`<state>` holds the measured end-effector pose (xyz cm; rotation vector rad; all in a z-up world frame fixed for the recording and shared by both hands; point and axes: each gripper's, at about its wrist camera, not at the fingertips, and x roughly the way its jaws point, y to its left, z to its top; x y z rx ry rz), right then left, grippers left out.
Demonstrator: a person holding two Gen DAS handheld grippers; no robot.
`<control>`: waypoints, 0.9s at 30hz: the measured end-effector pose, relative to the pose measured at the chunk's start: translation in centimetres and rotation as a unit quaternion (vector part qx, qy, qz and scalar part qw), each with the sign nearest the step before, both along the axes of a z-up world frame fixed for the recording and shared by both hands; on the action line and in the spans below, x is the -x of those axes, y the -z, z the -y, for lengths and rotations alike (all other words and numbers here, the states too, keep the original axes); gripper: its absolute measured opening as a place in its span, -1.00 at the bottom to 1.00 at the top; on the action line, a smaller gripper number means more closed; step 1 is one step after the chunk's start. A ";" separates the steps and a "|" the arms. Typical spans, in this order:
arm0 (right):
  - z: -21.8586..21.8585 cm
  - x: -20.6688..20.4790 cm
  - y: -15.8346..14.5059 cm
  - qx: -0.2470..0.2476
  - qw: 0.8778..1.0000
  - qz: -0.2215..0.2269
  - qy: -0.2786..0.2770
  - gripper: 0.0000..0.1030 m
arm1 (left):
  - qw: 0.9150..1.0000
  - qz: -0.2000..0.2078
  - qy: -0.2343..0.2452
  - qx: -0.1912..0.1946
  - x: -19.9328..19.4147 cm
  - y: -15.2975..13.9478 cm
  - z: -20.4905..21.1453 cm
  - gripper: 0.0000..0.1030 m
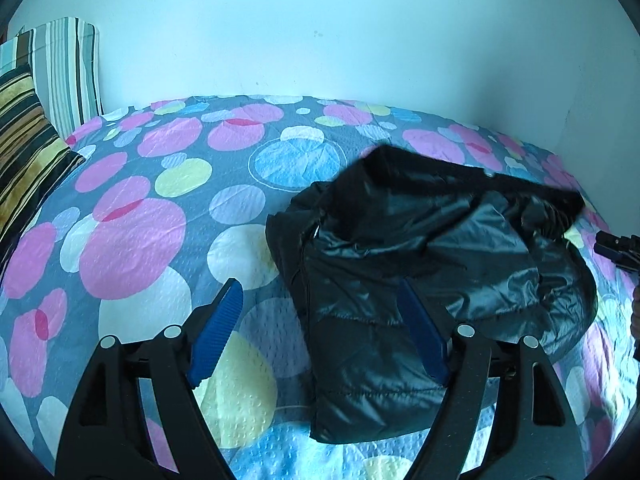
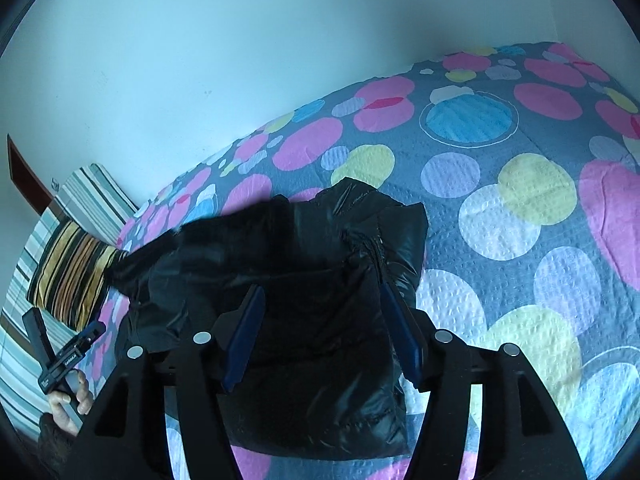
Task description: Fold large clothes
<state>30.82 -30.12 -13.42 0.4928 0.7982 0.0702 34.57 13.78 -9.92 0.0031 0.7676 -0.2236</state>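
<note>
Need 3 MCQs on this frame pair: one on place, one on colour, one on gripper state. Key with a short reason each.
1. Where does the jacket lie?
A. on the dotted bedspread
B. on a chair
C. on the floor

2. What colour is the jacket?
A. red
B. black
C. white

3. How do the two grippers stand?
A. both shut on the jacket
B. left shut, right open
C. both open, holding nothing

Key:
1 A: both views show it resting on the spread, away from the striped pillows.
2 B: its shiny quilted fabric is black.
3 C: the left gripper and the right gripper have their blue pads wide apart, with no cloth pinched between them.
</note>
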 end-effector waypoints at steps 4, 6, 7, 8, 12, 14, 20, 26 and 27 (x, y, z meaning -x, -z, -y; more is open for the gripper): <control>-0.3 -0.6 0.1 0.021 1.000 -0.001 -0.010 0.16 | 1.000 -0.008 0.002 0.006 -1.0 0.4 -0.2 0.54; -0.4 -1.3 0.0 0.029 0.999 -0.001 -0.016 0.16 | 1.000 -0.013 0.006 0.013 -1.8 0.5 0.0 0.54; -0.5 -1.8 0.0 0.034 0.999 -0.001 -0.020 0.16 | 1.000 -0.017 0.009 0.015 -2.6 0.5 0.1 0.54; -0.6 -2.5 -0.2 0.041 0.999 0.000 -0.023 0.16 | 1.000 -0.021 0.012 0.016 -3.2 0.5 0.3 0.54; -0.6 -5.8 -0.2 0.051 0.998 -0.006 -0.037 0.16 | 0.999 -0.032 0.023 0.011 -6.1 0.9 1.4 0.59; -0.6 -7.4 0.0 0.057 0.998 -0.012 -0.040 0.16 | 0.999 -0.039 0.031 0.006 -7.7 1.2 2.1 0.60; -1.7 -11.7 2.0 0.080 0.993 -0.046 -0.069 -0.15 | 0.996 -0.074 0.051 -0.019 -11.5 3.0 3.9 0.11; -2.1 -13.9 2.4 0.093 0.992 -0.057 -0.063 -0.74 | 0.995 -0.081 0.035 -0.053 -13.4 3.9 4.8 -0.57; -2.2 -14.2 2.4 0.093 0.992 -0.056 -0.060 -0.75 | 0.995 -0.081 0.029 -0.057 -13.8 4.1 4.8 -0.60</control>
